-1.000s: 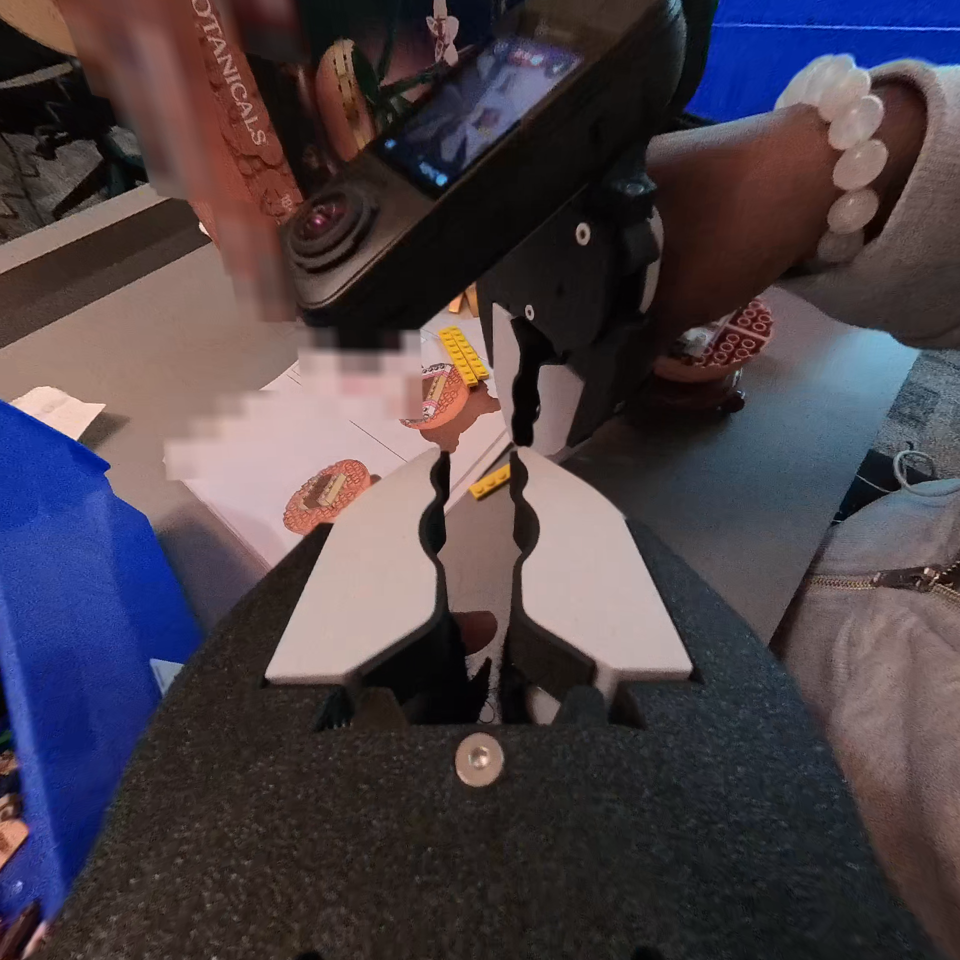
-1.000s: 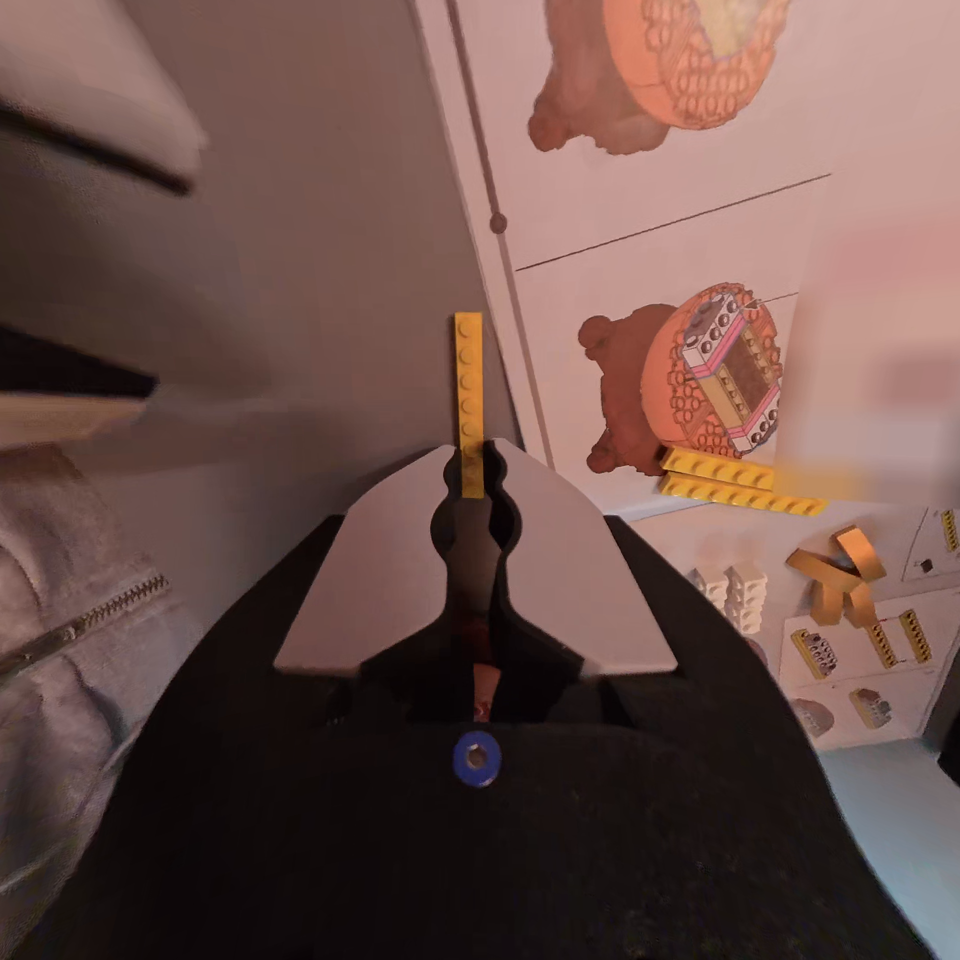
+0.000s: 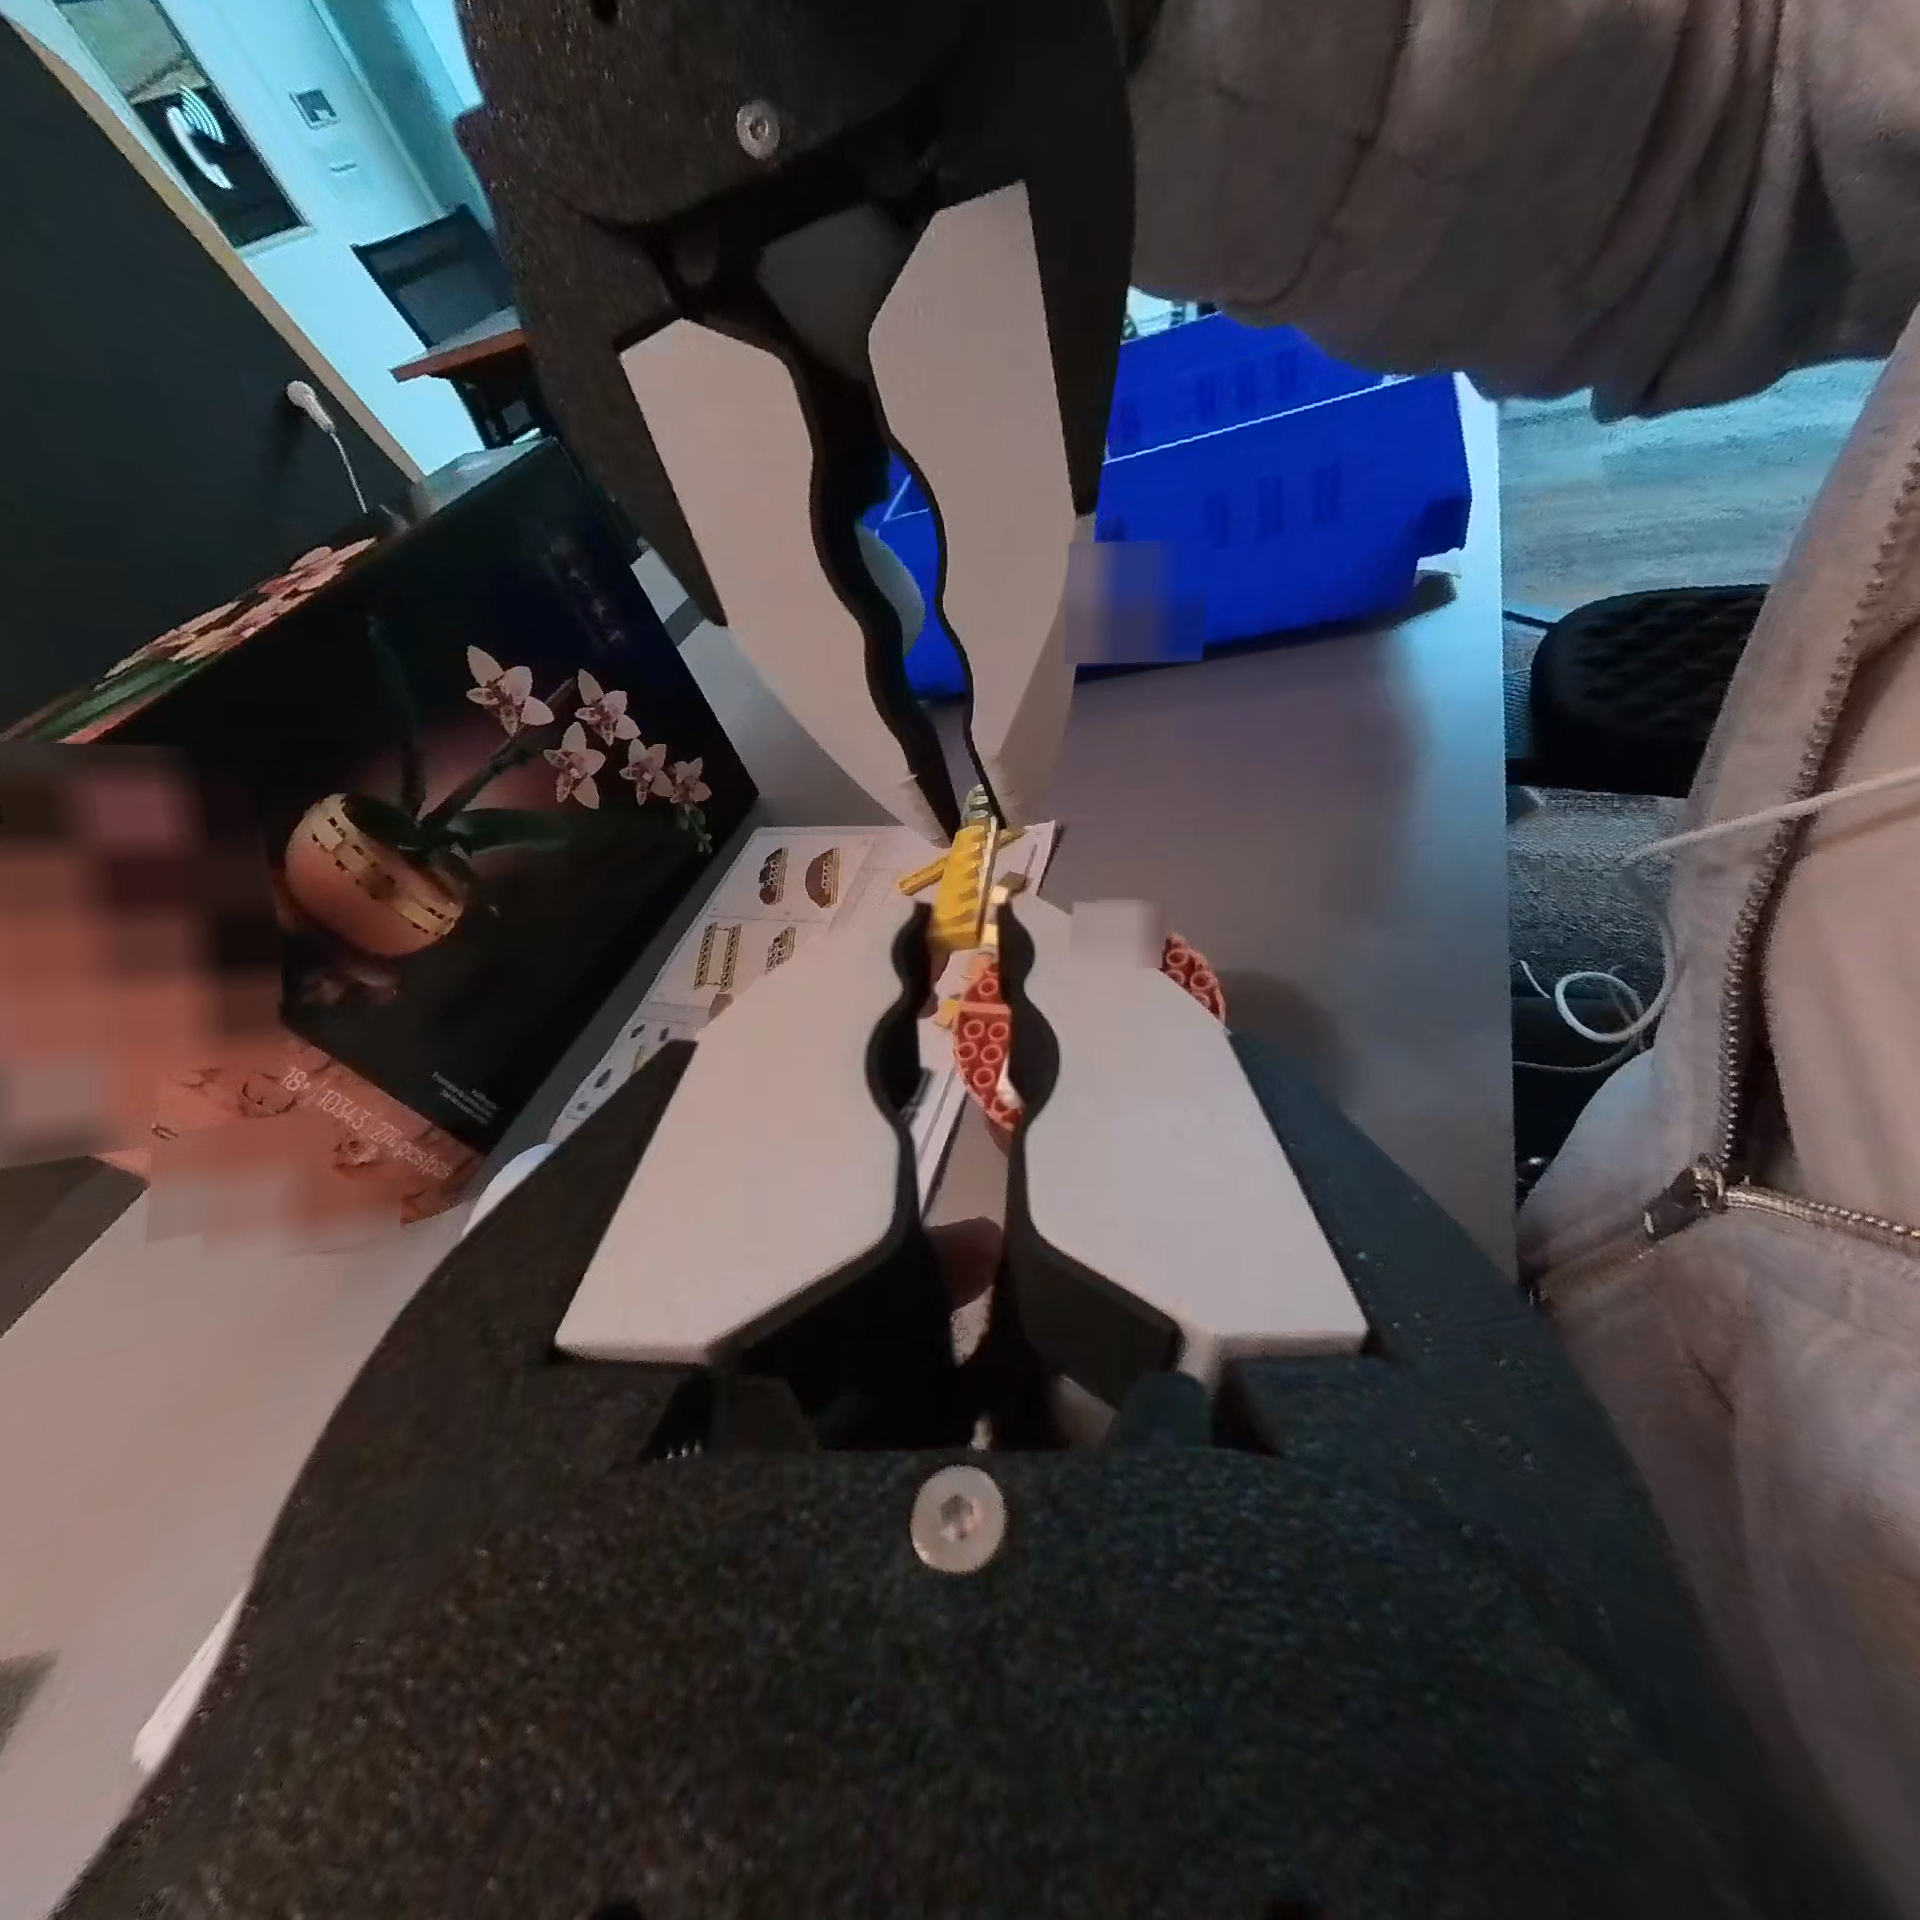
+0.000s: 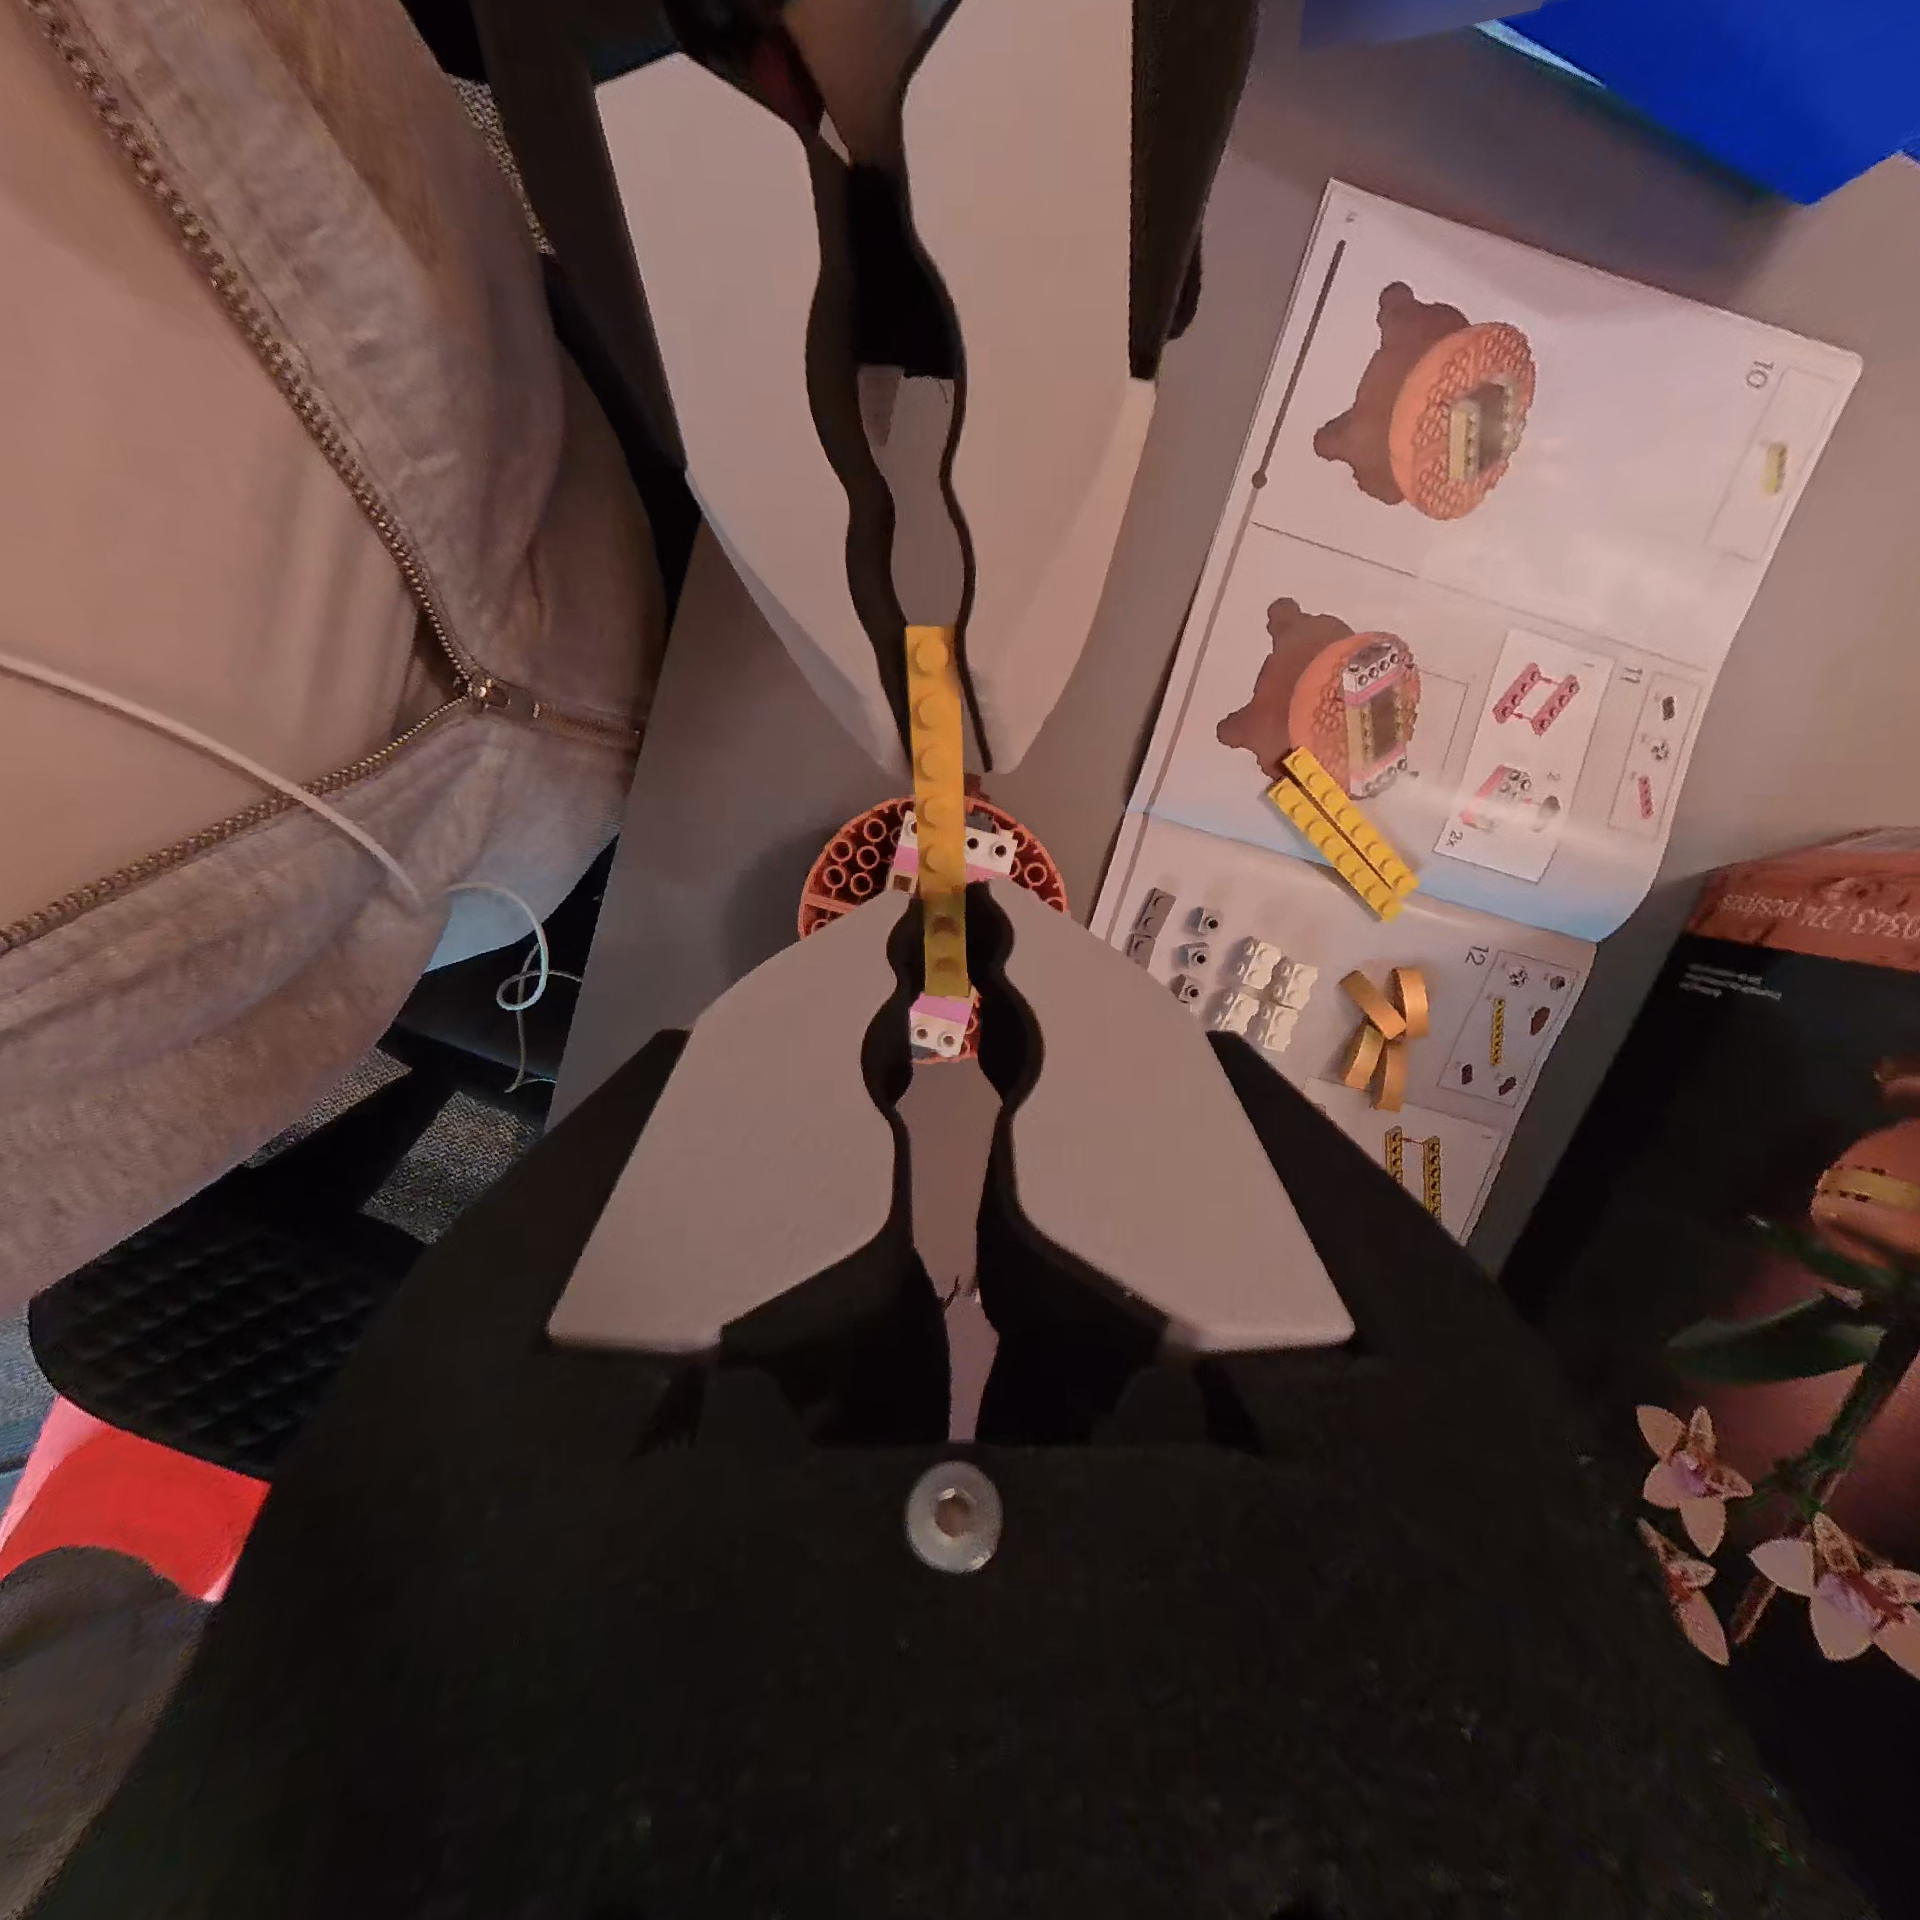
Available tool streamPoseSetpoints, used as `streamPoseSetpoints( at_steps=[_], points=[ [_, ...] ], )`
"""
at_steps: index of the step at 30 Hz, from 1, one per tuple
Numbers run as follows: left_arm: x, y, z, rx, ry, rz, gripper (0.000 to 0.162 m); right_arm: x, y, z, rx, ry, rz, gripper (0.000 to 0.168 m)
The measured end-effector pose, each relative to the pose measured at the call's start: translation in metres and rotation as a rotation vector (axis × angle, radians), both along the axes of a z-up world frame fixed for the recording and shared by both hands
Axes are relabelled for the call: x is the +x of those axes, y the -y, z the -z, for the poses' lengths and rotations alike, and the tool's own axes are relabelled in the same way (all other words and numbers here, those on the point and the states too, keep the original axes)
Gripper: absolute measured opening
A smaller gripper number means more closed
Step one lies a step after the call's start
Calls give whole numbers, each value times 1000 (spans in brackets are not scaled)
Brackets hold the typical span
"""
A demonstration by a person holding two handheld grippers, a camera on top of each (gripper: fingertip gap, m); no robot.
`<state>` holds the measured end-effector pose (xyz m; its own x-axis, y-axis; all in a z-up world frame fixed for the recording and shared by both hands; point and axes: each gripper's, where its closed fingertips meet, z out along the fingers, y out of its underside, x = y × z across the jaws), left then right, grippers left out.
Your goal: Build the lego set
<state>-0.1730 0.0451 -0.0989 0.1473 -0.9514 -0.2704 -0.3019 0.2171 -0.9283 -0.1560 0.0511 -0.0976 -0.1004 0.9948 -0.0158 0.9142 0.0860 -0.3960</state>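
Note:
A long yellow plate (image 4: 935, 790) hangs in the air between my two grippers, which face each other tip to tip. My right gripper (image 4: 940, 914) is shut on its near end. My left gripper (image 3: 961, 912) is shut on the other end (image 3: 961, 894). The left gripper also shows from above in the right wrist view (image 4: 940, 764), and the right gripper in the left wrist view (image 3: 971, 821). Under the plate, a round salmon base (image 4: 857, 868) with pink and white bricks lies on the grey table (image 3: 1299, 831). The base also shows between the left fingers (image 3: 987, 1039).
An open instruction booklet (image 4: 1558, 582) lies right of the base with two yellow plates (image 4: 1345, 847), small white and grey bricks (image 4: 1247, 987) and gold curved pieces (image 4: 1382, 1023) on it. The dark set box (image 3: 499, 831) and a blue bin (image 3: 1299, 499) stand nearby. A person's grey jacket (image 4: 260, 468) is close. The grippers are tip to tip, or close to it.
My right gripper has lifted the yellow plate off the table and carried it over the round base. My left gripper has swung round to face it and closed on the plate's other end.

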Motion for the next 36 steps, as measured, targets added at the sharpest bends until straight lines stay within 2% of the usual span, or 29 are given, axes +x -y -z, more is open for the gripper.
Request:
streamPoseSetpoints(
  at_steps=[15, 36],
  points=[
    [6, -5, -5, -119, 69, 30, 12, 9, -5, -3, 36, 9, 15, 7],
    [9, -9, -8, -140, 73, 57, 7, 7, -5, -3, 23, 27, 4, 7]
  ],
)
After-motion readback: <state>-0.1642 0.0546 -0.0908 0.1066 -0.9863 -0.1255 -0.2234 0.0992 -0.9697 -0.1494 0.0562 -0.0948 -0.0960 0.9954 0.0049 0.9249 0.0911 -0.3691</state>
